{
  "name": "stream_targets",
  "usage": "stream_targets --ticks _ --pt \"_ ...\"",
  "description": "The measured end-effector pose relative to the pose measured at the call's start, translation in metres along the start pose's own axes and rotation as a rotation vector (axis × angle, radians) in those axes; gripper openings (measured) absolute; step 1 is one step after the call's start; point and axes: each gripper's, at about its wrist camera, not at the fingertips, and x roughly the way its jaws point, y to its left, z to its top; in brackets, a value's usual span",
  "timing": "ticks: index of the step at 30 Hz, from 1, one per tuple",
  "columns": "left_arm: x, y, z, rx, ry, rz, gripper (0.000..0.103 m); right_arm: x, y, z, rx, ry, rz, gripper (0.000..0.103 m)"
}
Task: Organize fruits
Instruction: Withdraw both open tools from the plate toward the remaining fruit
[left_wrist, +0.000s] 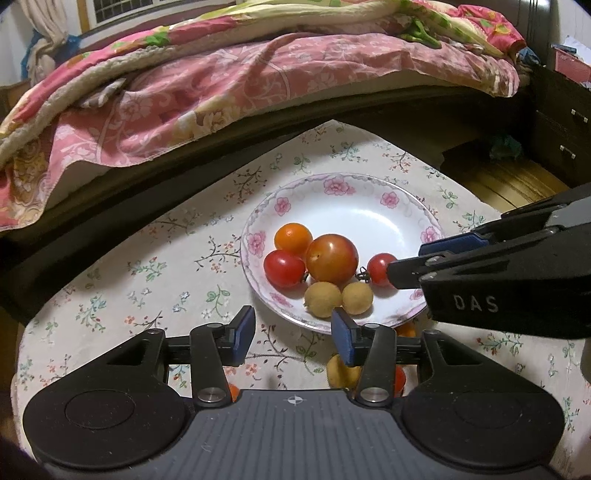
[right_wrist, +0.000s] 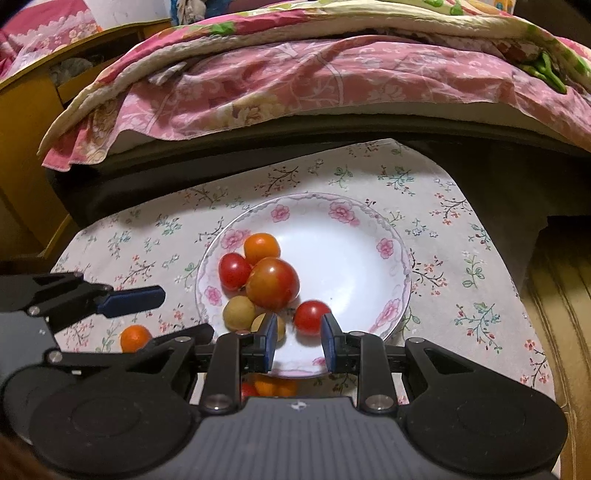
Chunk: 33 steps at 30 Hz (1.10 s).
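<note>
A white plate with pink flowers (left_wrist: 343, 192) (right_wrist: 354, 258) stands on the floral tablecloth. In it lie a large orange-red tomato (left_wrist: 332, 258) (right_wrist: 272, 282), a small orange tomato (left_wrist: 293, 238) (right_wrist: 261, 247), a red cherry tomato (left_wrist: 284, 267) (right_wrist: 233, 271) and two tan longans (left_wrist: 323, 299) (right_wrist: 238, 314). A second red cherry tomato (left_wrist: 380, 269) (right_wrist: 312, 317) rests in the plate just ahead of my right gripper (right_wrist: 299, 341) (left_wrist: 406, 262), which is open. My left gripper (left_wrist: 293, 332) (right_wrist: 173, 314) is open and empty at the plate's near-left rim.
Loose fruits lie on the cloth near the plate: an orange one (right_wrist: 135, 338), a yellow one (left_wrist: 341, 371), and others partly hidden under the grippers (right_wrist: 273, 386). A bed with a pink quilt (left_wrist: 221, 85) borders the table's far side. Dark drawers (left_wrist: 565, 136) stand at the right.
</note>
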Motion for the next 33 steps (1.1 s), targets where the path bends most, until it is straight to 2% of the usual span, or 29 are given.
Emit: stream_targets --ticks 18,33 --pt "-0.016 0.001 -0.015 0.033 0.020 0.010 0.056 -0.010 0.015 -0.017 -0.057 0.027 0.025 0.029" --pt "-0.025 -0.001 -0.033 0.075 0.057 -0.011 0.059 -0.013 0.032 -0.029 -0.099 0.052 0.076 0.029"
